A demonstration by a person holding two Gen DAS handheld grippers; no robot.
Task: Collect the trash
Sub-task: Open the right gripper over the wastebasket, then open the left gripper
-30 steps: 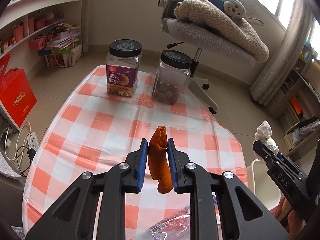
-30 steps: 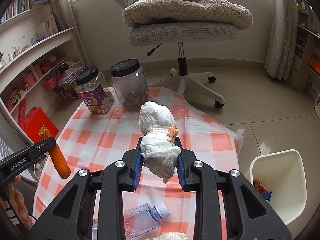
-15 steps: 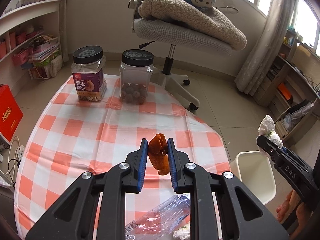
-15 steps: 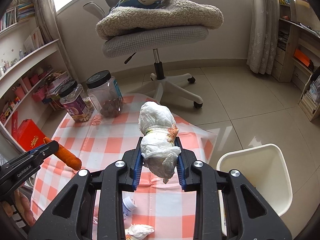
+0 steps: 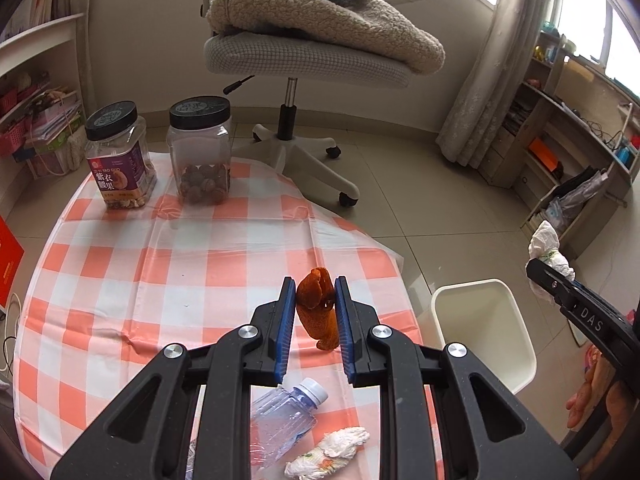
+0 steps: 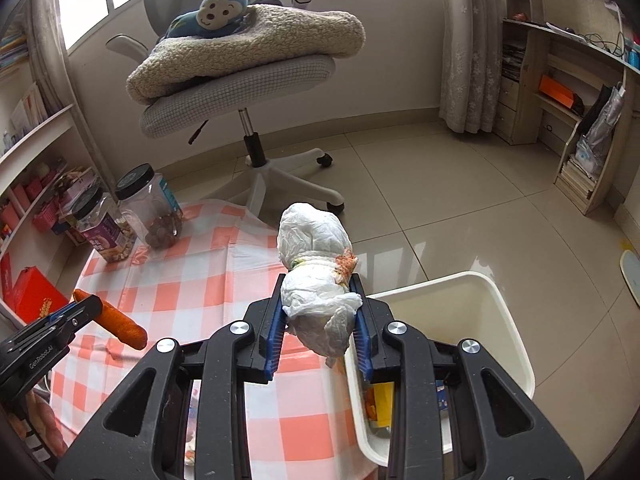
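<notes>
My left gripper (image 5: pixel 316 308) is shut on an orange peel (image 5: pixel 318 312) and hangs over the right end of the checked table (image 5: pixel 160 264). The peel (image 6: pixel 120 322) sticks out of that gripper in the right wrist view. My right gripper (image 6: pixel 320 312) is shut on a crumpled white tissue wad (image 6: pixel 316 276), held just above the near rim of the white bin (image 6: pixel 508 320). That wad (image 5: pixel 546 246) shows at the right edge of the left wrist view, beyond the bin (image 5: pixel 480 320). Below my left gripper lie a clear plastic bottle (image 5: pixel 286 416) and a crumpled tissue (image 5: pixel 328 450).
Two black-lidded jars (image 5: pixel 120 156) (image 5: pixel 202 150) stand at the table's far end. A grey office chair (image 5: pixel 304 56) with a blanket and a plush monkey stands behind on the tiled floor. The bin holds some trash (image 6: pixel 380 404). Shelves line both walls.
Both grippers have swung to the right with their loads, from over the table toward the white bin. The bin has come into the left wrist view. Neither grip has changed.
</notes>
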